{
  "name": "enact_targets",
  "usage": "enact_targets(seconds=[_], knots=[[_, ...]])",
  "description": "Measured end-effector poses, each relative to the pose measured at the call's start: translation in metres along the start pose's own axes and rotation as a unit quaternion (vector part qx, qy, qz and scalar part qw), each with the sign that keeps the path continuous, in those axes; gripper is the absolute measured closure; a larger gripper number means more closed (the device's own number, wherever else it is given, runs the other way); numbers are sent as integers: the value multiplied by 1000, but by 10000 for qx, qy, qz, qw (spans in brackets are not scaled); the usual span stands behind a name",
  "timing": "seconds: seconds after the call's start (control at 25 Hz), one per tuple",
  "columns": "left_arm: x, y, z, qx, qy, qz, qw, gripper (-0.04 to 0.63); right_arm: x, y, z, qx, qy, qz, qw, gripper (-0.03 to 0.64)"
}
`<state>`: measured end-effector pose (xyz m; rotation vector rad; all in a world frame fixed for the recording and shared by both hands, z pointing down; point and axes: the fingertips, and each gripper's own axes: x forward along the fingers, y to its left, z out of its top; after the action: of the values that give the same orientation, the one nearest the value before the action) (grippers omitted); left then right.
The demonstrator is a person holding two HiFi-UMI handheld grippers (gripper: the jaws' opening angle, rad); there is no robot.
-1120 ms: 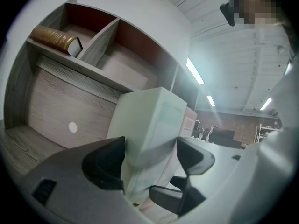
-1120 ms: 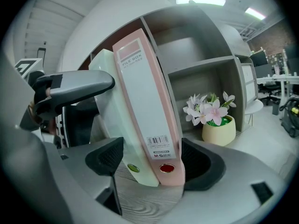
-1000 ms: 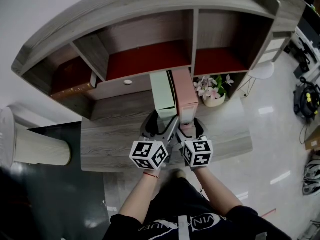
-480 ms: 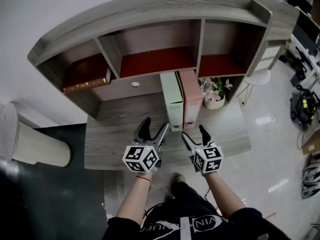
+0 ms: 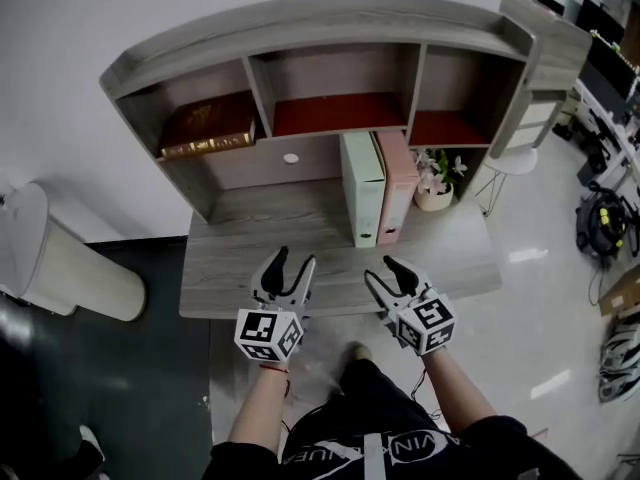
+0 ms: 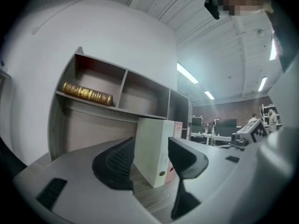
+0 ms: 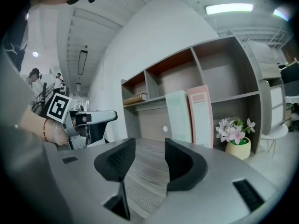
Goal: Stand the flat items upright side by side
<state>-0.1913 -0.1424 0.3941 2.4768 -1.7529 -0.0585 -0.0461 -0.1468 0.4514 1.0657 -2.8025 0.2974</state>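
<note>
Now the left tongs (image 5: 290, 263) hang over the near edge of the desk (image 5: 240, 273) with the jaws partway apart. They have just been closing, and nothing sits between the pads. In the left gripper view the green folder (image 6: 152, 148) lines up with the gap, but it stands well beyond the tips and is not touched. The right tongs (image 5: 383, 271) hover at the same near edge, further right, likewise half open after just closing, with only bare desk grain between the jaws.

Beyond them, the green folder and the pink folder (image 5: 397, 180) stand upright at the back edge of the desk, right of its middle. Their spines face us and their sides touch, under the shelf unit (image 5: 330, 23) where its middle and right compartments meet. A flower pot (image 5: 434, 196) stands just beside the pink one. As they stand, we judge the task done.

We take both folders for stiff board boxes, probably light if empty, with smooth faces that could slip under the pads. They look steady on their bases, yet tall and narrow enough to tip sideways if nudged high up. To take one again, we would close across the narrow spine, fairly low, rather than on the broad faces.

The green one is pale mint with a small round finger hole low on the spine. The pink one is salmon with a paler label panel near the top.
</note>
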Motion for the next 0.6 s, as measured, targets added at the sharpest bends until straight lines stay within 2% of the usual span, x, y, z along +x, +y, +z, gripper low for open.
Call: enact_targets(seconds=[0.32,0.6], knots=[[-67,7,6,265,32,218,9994,392,-30,41,9,-304,-54,176,9994,491],[-123,11,0,167,47,437,9989,515,-55,66,10,-424,-102,153,9989,548]])
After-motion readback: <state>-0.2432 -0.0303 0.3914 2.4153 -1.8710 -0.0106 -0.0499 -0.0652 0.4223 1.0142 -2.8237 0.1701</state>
